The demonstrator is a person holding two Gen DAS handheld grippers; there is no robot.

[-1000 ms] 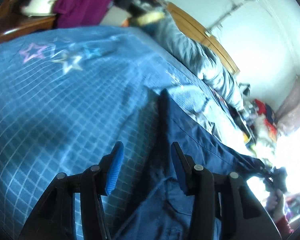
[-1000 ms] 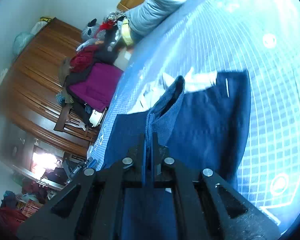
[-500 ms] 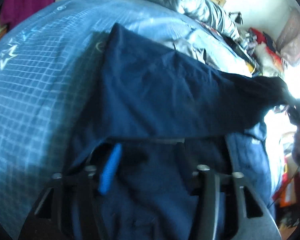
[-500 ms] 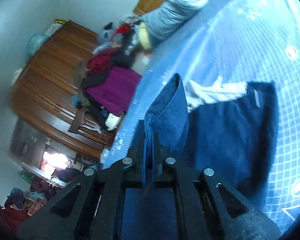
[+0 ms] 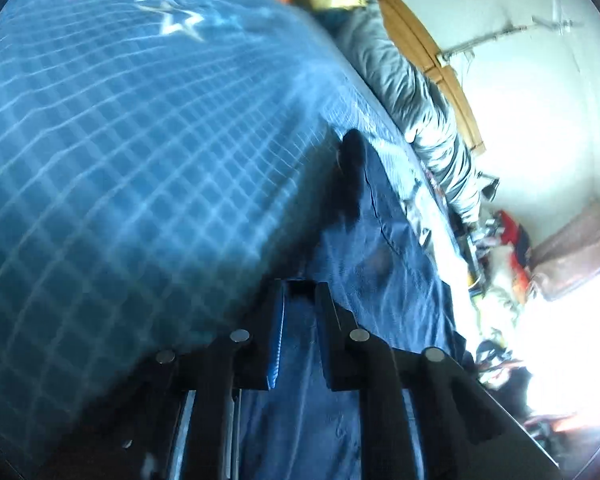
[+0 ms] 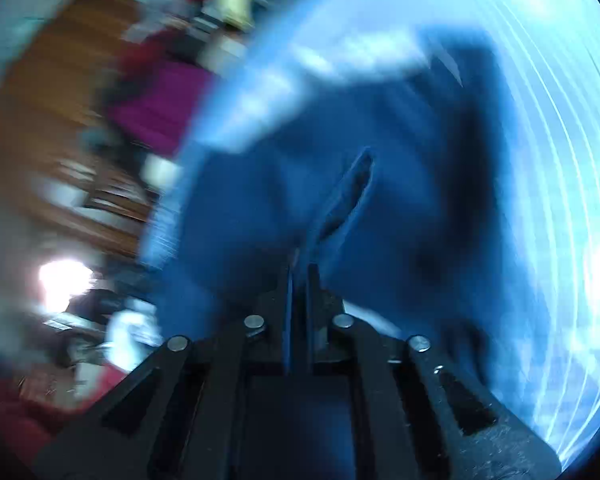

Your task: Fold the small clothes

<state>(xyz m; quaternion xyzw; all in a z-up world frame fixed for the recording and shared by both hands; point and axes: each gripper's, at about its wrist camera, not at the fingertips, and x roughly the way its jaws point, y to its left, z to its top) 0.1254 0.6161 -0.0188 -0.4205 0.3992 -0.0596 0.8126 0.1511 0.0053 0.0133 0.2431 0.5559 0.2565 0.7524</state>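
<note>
Where half a second ago the left gripper (image 5: 300, 292) was buried under a raised sheet of navy cloth, it now sits low at the cloth's (image 5: 380, 264) near edge, which lies flat on the blue checked bedspread (image 5: 120, 168). Its fingers have narrowed from a wide spread to a small gap; cloth runs between them, but whether they pinch it cannot be told, since the tips end in shadow. Star prints show at the far left of the bedspread, a grey quilt (image 5: 412, 92) along the headboard, and the window glare at far right washes out the clutter there.

From the right wrist, nearly everything is smeared by motion. The right gripper (image 6: 300, 276) is still clamped, jaws almost touching, on a ridge of the cloth (image 6: 260, 184), which has dropped from the tall upright fold of before to a low crease running away from the tips. A wooden cabinet (image 6: 52, 128) and magenta fabric (image 6: 160, 104) blur at left; the bedspread's grid at right is streaked into arcs.
</note>
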